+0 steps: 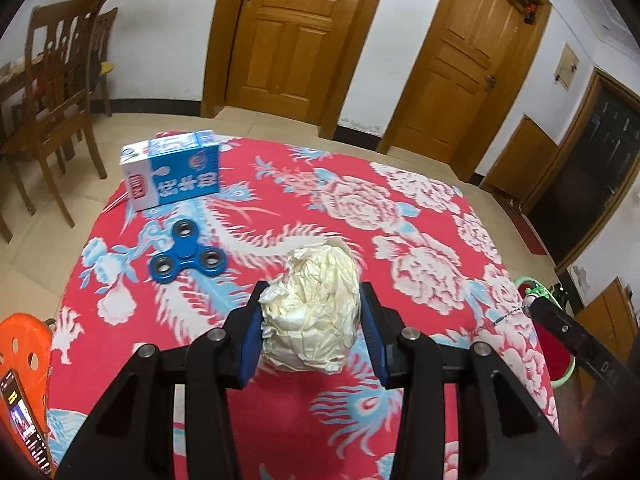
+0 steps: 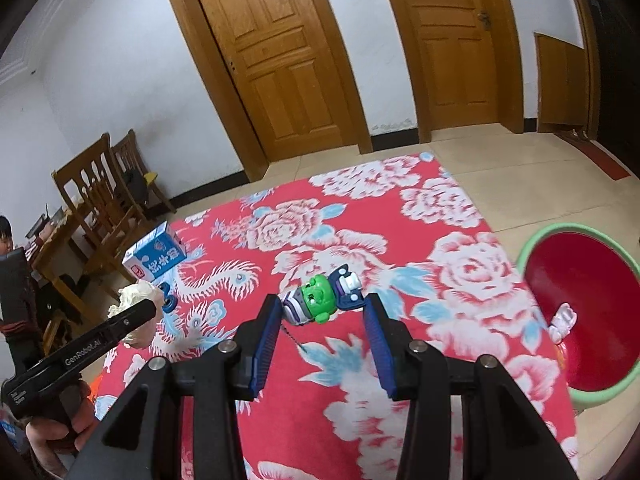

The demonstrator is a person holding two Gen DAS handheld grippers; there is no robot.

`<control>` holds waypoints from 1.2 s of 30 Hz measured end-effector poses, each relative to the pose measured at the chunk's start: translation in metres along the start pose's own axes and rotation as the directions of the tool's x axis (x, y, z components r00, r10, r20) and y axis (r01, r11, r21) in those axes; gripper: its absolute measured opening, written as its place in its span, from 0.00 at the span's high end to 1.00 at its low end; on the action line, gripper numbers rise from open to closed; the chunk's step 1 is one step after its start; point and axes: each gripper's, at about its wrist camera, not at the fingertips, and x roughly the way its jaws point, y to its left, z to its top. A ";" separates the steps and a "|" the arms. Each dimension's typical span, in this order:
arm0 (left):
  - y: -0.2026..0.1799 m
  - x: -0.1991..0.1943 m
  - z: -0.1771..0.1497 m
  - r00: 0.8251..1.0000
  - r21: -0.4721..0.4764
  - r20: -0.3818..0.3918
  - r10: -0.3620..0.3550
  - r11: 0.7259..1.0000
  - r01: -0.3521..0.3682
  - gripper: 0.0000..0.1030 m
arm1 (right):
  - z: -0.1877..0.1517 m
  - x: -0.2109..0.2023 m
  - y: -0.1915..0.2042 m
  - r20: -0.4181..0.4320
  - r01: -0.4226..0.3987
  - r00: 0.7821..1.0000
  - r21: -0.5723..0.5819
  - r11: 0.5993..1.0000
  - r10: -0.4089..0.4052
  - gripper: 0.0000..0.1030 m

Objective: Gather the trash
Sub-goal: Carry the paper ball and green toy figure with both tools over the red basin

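Note:
A crumpled cream paper ball [image 1: 312, 308] sits between the blue pads of my left gripper [image 1: 313, 289], which is shut on it above the red flowered tablecloth [image 1: 400, 152]. The right wrist view shows that same left gripper [image 2: 140, 316] and paper ball [image 2: 134, 294] at the left. My right gripper [image 2: 322, 300] is shut on a small green toy figure [image 2: 316, 300], and its bead chain hangs below. A blue and white milk carton [image 1: 172, 172] stands at the far left of the cloth. In front of it lies a blue fidget spinner [image 1: 186, 254].
A red basin with a green rim [image 2: 580, 312] stands right of the table, with a small white toy [image 2: 562, 320] inside. An orange stool [image 1: 24, 344] and a phone [image 1: 24, 420] are at the lower left. Wooden chairs [image 1: 52, 100] and a seated person [image 2: 4, 236] are farther left.

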 end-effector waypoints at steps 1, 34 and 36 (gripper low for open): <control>-0.005 0.000 0.000 1.000 0.009 -0.001 -0.006 1.000 0.006 0.57 | 0.000 -0.005 -0.005 0.007 0.004 1.000 0.010 1.000 -0.004 0.56; -0.181 0.038 -0.017 0.975 0.278 -0.130 -0.182 0.937 0.212 0.57 | -0.018 -0.077 -0.172 0.078 0.180 0.974 0.316 0.932 -0.215 0.55; -0.193 0.043 -0.019 0.971 0.295 -0.142 -0.190 0.929 0.224 0.57 | -0.020 -0.077 -0.183 0.072 0.188 0.972 0.333 0.924 -0.223 0.55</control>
